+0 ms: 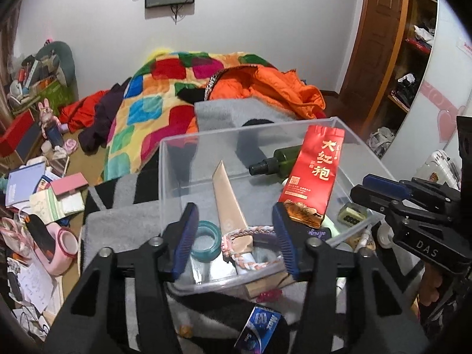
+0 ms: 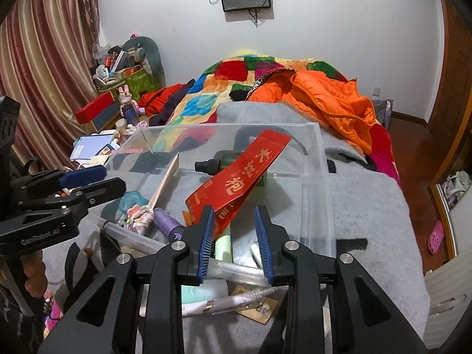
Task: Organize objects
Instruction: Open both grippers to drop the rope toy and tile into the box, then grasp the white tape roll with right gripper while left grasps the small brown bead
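Note:
A clear plastic box stands on a grey blanket on the bed. Inside it lie a red tea packet, a dark green spray bottle, a tan tube, a teal tape roll, a braided pink band and a purple bottle. My left gripper is open and empty over the box's near rim. My right gripper is open and empty above the box's near edge; it also shows in the left wrist view.
A blue packet and loose tubes lie on the grey blanket in front of the box. An orange jacket and patchwork quilt lie behind. A cluttered table stands left, shelves right.

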`<state>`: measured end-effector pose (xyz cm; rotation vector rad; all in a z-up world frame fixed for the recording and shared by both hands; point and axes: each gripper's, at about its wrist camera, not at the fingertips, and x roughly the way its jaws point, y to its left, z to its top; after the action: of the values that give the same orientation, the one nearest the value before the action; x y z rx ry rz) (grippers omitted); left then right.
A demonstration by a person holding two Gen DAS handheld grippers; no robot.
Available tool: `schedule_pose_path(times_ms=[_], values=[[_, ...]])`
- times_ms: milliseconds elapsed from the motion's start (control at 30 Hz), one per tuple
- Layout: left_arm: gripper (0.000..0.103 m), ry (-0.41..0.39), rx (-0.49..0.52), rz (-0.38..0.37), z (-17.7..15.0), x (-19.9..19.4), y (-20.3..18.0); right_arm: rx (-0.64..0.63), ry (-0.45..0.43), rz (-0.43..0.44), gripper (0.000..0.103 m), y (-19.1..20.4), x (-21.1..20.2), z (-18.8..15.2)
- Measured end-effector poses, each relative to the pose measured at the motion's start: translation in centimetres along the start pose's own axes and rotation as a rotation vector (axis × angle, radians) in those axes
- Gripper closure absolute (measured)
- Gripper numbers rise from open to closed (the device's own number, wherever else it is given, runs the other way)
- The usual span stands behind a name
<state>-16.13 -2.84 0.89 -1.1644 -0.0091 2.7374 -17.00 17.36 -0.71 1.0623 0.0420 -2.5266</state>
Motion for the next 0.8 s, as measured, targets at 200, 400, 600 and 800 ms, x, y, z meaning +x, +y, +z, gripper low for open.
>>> schedule_pose_path(times_ms=[200, 400, 600, 800], values=[[0.039, -0.021, -0.006, 0.008, -1.1, -2.2, 0.4, -0.024, -0.055, -0.041, 0.059, 0.0, -2.7, -0.7], [0.026, -0.017, -0.013, 0.029, -3.4, -3.8, 1.2, -0.038, -0.090, -0.086, 0.045, -0.7, -5.1, -2.1], [0.023, 0.021, -0.039, 0.051, -6.5, -4.3, 2.2, -0.042, -0.060, -0.141, 0.043, -2.1, -6.0, -4.6], [0.023, 0.078, -0.086, 0.057, -9.6, -3.8, 3.4, -0.001, 0.010, -0.163, 0.043, -4.1, -5.2, -7.2]])
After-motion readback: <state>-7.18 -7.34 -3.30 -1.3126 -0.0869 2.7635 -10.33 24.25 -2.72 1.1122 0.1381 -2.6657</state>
